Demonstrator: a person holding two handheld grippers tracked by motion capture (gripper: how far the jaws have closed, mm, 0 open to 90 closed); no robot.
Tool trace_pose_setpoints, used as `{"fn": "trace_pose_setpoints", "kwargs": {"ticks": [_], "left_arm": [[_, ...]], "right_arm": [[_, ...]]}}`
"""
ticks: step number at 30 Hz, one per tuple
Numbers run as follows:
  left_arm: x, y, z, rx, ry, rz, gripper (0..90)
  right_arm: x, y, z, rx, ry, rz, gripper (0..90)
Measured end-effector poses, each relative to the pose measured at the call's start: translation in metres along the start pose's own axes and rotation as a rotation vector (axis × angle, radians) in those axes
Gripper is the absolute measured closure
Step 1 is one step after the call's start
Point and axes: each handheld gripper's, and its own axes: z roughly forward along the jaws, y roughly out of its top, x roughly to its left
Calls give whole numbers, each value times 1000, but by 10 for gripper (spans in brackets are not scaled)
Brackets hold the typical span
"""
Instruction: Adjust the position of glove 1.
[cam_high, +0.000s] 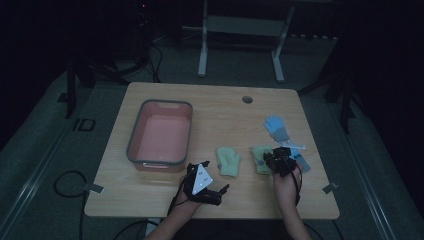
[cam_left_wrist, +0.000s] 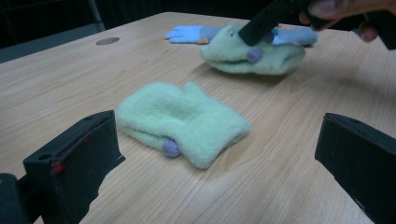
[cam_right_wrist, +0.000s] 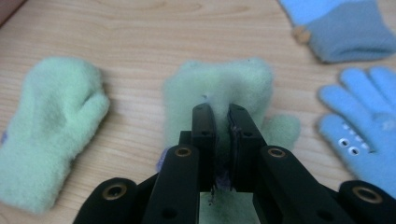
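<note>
Pinching 1 green mitten (cam_right_wrist: 219, 88), the right gripper (cam_right_wrist: 219, 114) has both jaws pressed together on a fold of the fleece, which bunches up just ahead of the tips. In the right gripper view a 2nd green mitten (cam_right_wrist: 49, 126) lies flat to the left of the jaws, apart from the held one; a blue glove (cam_right_wrist: 364, 126) sits just right of them, and another blue glove (cam_right_wrist: 341, 25) lies farther ahead on the right.

Left gripper (cam_left_wrist: 219, 154) jaws stand wide apart, nothing between them. The flat mitten (cam_left_wrist: 182, 119) lies on the table (cam_left_wrist: 56, 79) just ahead of them, a small purple bobble at its cuff. Beyond it, the other mitten (cam_left_wrist: 254, 56) is lifted at 1 edge under the right gripper's jaw tip, with a hand (cam_left_wrist: 350, 11) above it.

High view: left gripper (cam_high: 210, 192) rests near the table's close edge, the flat mitten (cam_high: 228, 161) ahead of it. A pink bin (cam_high: 160, 134) with a grey rim stands ahead and to its left. Right gripper (cam_high: 280, 161) sits over the other mitten (cam_high: 260, 159), blue gloves (cam_high: 276, 126) just past it.
</note>
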Motion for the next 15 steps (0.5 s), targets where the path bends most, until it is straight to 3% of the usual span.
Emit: {"fn": "trace_pose_setpoints", "kwargs": {"ticks": [8,12,15], "left_arm": [[0,0,0,-1,-1,5,0],[0,0,0,2,-3,5,0],[0,0,0,-1,-2,-1,0]], "right_arm": [[-2,-16,19,34,3,21,807],[-3,-16,19,32,11,30,800],[-3,-9,12,24,38,34,728]]}}
